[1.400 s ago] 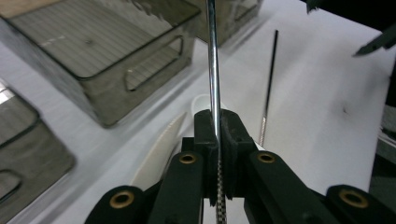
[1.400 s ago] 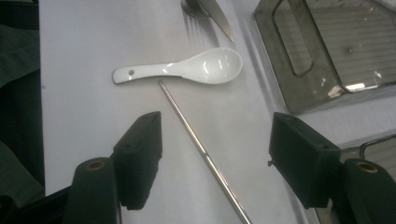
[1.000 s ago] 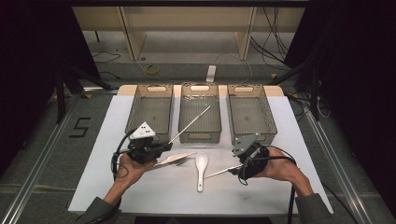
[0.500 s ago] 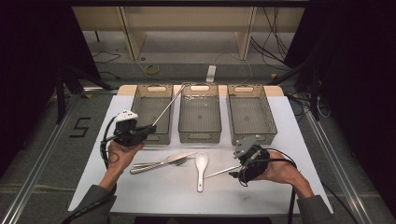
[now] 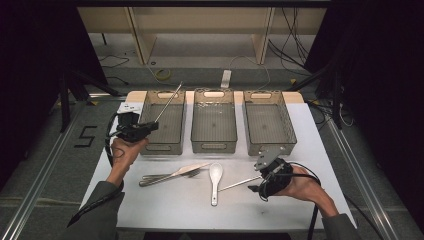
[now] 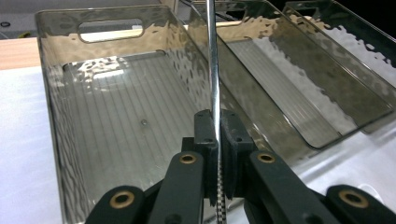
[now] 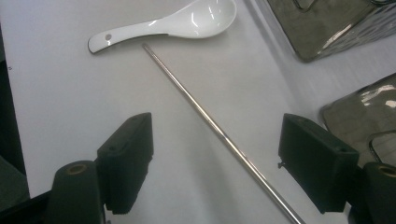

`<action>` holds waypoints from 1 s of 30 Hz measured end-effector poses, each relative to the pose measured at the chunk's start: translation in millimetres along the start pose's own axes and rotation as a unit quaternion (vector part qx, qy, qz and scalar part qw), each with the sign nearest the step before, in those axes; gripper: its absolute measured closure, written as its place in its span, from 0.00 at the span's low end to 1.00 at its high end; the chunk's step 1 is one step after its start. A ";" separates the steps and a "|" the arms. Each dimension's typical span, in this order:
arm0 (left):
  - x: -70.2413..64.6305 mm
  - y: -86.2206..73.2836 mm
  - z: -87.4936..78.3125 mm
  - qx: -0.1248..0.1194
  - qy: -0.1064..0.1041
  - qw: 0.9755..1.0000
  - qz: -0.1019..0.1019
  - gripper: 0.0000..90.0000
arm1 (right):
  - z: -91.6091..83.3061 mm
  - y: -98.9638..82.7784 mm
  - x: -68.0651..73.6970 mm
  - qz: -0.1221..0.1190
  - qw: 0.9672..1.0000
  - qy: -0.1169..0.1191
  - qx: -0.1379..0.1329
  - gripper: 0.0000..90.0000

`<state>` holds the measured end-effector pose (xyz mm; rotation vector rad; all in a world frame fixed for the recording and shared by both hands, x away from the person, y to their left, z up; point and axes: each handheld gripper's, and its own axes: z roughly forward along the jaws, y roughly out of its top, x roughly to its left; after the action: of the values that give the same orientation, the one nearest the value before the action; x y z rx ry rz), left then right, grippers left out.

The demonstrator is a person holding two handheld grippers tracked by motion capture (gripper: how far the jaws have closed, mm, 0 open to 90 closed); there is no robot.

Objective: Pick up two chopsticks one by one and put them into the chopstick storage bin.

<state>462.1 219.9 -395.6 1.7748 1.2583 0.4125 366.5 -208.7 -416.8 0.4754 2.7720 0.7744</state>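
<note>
My left gripper (image 5: 150, 126) pinching metal chopstick (image 6: 214, 70) tight betw pads, stick angled up over left bin (image 5: 161, 142). My right gripper (image 7: 217, 163) jaws spread wide, just been opening, 2nd chopstick (image 7: 205, 112) lying flat on table (image 5: 175, 205) betw them, pads not touching. White ceramic spoon (image 5: 215, 177) just beyond its tip. Knife + fork (image 5: 172, 173) left of spoon. Middle bin (image 5: 214, 146), right bin (image 5: 270, 145) beyond.
</note>
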 end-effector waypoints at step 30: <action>28.7 0.9 31.2 0.052 0.070 0.996 -0.036 0.67 | -1.8 -1.6 -1.3 -0.003 1.000 0.011 0.003 0.30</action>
<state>496.5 230.3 -418.0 1.8055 1.4616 0.4432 366.9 -211.2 -416.0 0.4614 2.7963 0.7746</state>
